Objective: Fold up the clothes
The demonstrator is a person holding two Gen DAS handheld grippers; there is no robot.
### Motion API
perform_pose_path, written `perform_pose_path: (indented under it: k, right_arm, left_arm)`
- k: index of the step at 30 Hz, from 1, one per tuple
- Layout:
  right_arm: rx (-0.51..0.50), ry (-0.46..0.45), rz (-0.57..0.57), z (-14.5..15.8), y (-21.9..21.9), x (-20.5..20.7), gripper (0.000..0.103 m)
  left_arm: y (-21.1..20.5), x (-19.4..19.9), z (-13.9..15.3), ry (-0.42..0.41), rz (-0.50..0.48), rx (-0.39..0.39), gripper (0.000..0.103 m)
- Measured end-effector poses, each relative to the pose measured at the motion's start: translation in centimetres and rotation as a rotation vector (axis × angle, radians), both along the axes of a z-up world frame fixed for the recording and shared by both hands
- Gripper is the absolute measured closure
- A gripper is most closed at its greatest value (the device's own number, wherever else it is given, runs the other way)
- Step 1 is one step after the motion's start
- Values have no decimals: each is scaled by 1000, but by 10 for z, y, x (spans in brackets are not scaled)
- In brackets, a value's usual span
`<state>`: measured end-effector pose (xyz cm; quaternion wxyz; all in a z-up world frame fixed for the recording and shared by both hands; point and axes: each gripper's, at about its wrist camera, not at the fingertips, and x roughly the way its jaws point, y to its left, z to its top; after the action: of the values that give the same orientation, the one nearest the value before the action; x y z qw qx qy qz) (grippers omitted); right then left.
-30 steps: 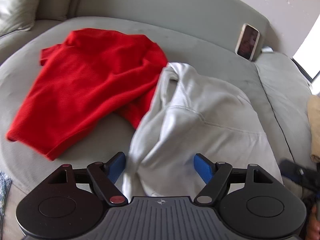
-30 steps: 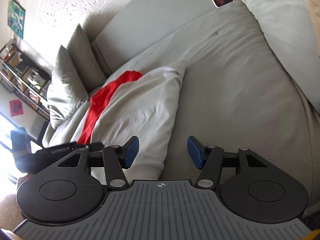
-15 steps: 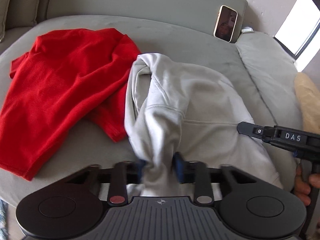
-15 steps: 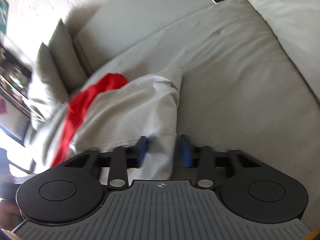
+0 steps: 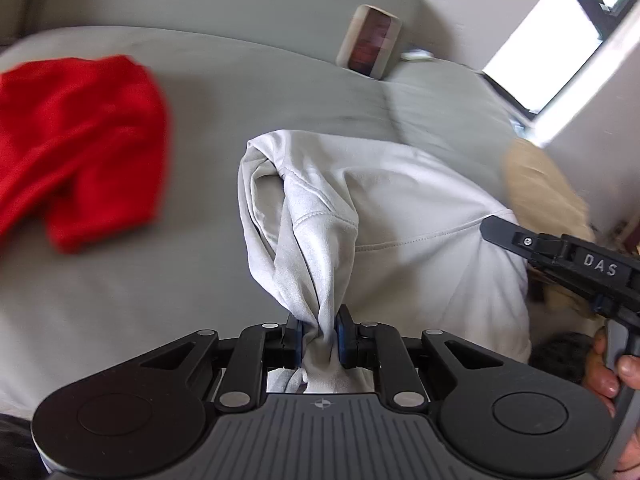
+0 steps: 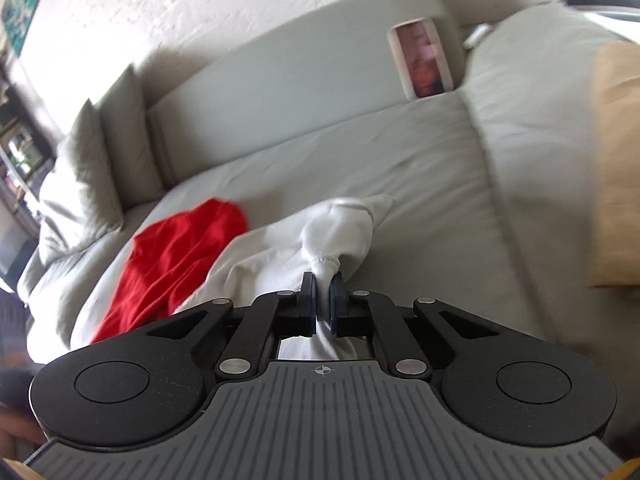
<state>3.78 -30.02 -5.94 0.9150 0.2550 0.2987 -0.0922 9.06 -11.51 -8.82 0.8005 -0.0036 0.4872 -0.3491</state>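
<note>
A light grey sweatshirt (image 5: pixel 400 216) lies bunched on the grey sofa seat. My left gripper (image 5: pixel 319 334) is shut on a gathered fold of its near edge. My right gripper (image 6: pixel 323 300) is shut on another bunched part of the same sweatshirt (image 6: pixel 340 228), which stretches away from the pads. The right gripper's black body (image 5: pixel 568 260) shows at the right of the left wrist view. A red garment (image 5: pixel 76 136) lies spread on the seat to the left, apart from the sweatshirt; it also shows in the right wrist view (image 6: pixel 176 256).
The sofa seat (image 5: pixel 140 280) has a backrest with a phone (image 5: pixel 370 42) leaning on it, seen too in the right wrist view (image 6: pixel 422 62). Grey cushions (image 6: pixel 84 176) sit at the left end. A tan cushion (image 6: pixel 616 176) lies at the right. A window (image 5: pixel 560 40) is at the far right.
Both grippers went from open to shut on the sweatshirt. They have pulled it to the right, off the red garment, and lifted its edge into a stretched bunch.
</note>
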Motion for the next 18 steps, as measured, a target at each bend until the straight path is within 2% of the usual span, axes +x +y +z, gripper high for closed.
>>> perform_pose_path:
  k: [3,6,7,8,10,12,14,18]
  right_arm:
    - [-39,5,-38,4,-18,-29,97]
    - [-67,55,-27,-11,-30,-40,95]
    - [-58,77,-25,-18,-34,-41,91]
    - [-44,94,-28,-24,-36,-43,80]
    - [-40,118,-42,-32,-38,-48,72]
    - [-74,116,-44,-32,-35,-54,56]
    - [-134,94,-43,-27,-30,-59,49]
    - [-216,4,-92,-13,-28,-73,43]
  left_arm:
    - [-8,-8,-1,-13,2,11,89]
    - [-16,-16,-3,-26,4,22,83]
    - [-19,-19,-3,-31,5,26,77]
    - [-21,-21,-4,-35,6,30,72]
    - [-26,-26,-5,-44,7,37,66]
    - [-21,-29,1,-76,40,45,63]
    - [-15,-32,8,-111,78,53,62]
    - [-8,-36,24,-190,124,80,62]
